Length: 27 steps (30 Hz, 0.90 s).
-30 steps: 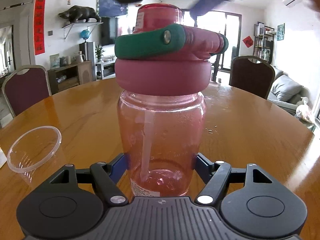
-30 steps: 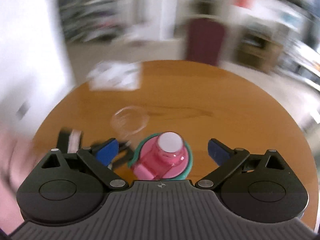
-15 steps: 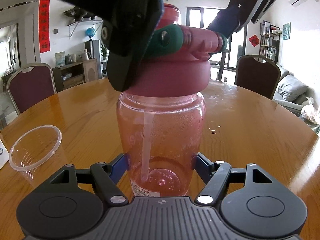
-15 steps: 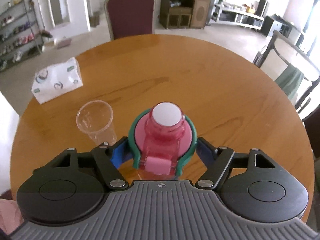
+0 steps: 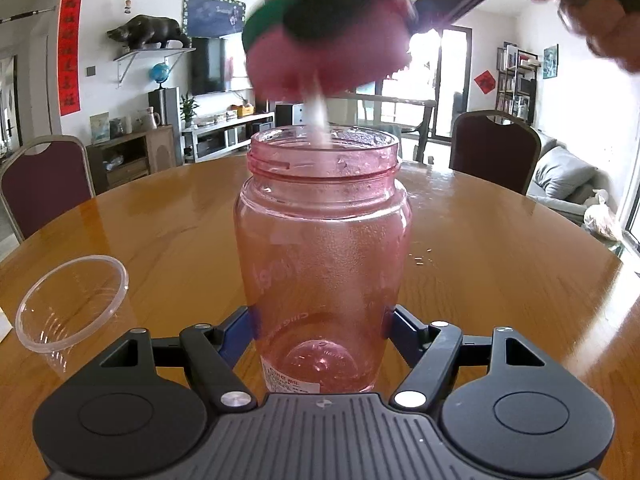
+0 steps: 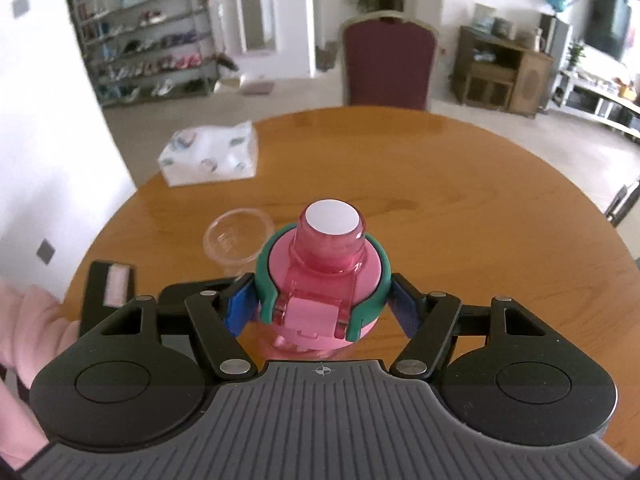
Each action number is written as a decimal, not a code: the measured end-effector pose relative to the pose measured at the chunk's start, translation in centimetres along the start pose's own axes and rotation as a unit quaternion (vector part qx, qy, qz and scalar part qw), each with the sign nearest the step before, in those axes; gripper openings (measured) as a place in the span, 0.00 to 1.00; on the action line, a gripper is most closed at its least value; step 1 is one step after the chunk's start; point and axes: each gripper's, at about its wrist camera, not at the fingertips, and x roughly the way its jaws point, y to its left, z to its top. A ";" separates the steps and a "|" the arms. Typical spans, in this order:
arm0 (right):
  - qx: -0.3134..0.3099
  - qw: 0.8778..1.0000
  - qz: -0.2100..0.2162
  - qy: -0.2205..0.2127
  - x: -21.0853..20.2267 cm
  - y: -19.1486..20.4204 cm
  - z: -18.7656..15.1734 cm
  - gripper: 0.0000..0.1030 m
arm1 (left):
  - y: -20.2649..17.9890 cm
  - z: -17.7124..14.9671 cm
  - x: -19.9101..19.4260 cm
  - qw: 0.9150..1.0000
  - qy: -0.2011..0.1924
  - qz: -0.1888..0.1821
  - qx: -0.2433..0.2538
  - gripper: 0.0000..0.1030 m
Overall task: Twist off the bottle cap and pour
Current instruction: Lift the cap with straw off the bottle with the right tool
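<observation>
Cup (image 5: 72, 300), the clear plastic one, stands left of the pink translucent bottle (image 5: 324, 248) my left hand-held gripper (image 5: 320, 332) clamps upright on the counter (image 5: 500, 240). My right hand-held gripper (image 6: 320, 308), closing, pinches the pink green-banded cap (image 6: 324, 276) above the mouth.

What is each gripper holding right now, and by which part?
Left gripper clamps the pink bottle by its lower body. Right gripper, jaws closing, holds the lifted cap by its sides.

Pink bottles (image 5: 324, 248): one, open-mouthed
Pink caps with green band (image 6: 323, 276): one
Clear plastic cups (image 5: 70, 276): one
Tissue packs (image 6: 210, 154): one
Maroon chairs (image 5: 494, 148): two in the left view, perhaps more
Grippers (image 5: 320, 332): two (image 6: 322, 308)
</observation>
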 end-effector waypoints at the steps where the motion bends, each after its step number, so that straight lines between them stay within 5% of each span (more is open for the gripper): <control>1: 0.009 1.000 0.002 -0.008 -0.5 -0.1 0.1 0.69 | 0.0 0.0 0.0 1.000 0.000 0.001 0.000 0.69; 5: 0.094 0.993 0.020 -0.068 -3.5 -1.4 -0.1 0.69 | -0.2 0.1 0.1 1.000 -0.001 0.004 -0.002 0.69; 8: 0.196 0.972 0.023 -0.128 -6.0 -3.1 -2.0 0.68 | -0.4 0.0 0.1 1.000 -0.001 0.007 -0.003 0.69; 11: 0.307 0.934 0.015 -0.183 -6.9 -4.8 -5.5 0.68 | -0.5 0.1 0.0 1.000 0.001 0.010 -0.003 0.69; 13: 0.414 0.881 0.014 -0.228 -6.8 -6.4 -9.4 0.68 | -0.5 0.1 0.0 1.000 0.001 0.011 -0.003 0.69; 14: 0.429 0.872 0.013 -0.233 -6.5 -6.6 -10.1 0.68 | -0.6 0.1 0.0 1.000 0.001 0.013 -0.003 0.69; 16: 0.518 0.815 -0.002 -0.258 -5.7 -7.7 -14.4 0.68 | -0.5 0.2 0.0 1.000 0.001 0.014 -0.004 0.69; 18: 0.564 0.781 -0.021 -0.266 -4.6 -8.1 -17.2 0.68 | -0.5 0.2 0.1 1.000 0.001 0.016 -0.005 0.69; 22: 0.628 0.735 -0.057 -0.249 -2.0 -8.3 -21.4 0.68 | -0.7 0.2 0.0 1.000 0.000 0.020 -0.007 0.69; 27: 0.677 0.704 -0.074 -0.201 3.1 -6.0 -23.8 0.68 | -0.9 0.1 0.0 1.000 -0.002 0.027 -0.011 0.69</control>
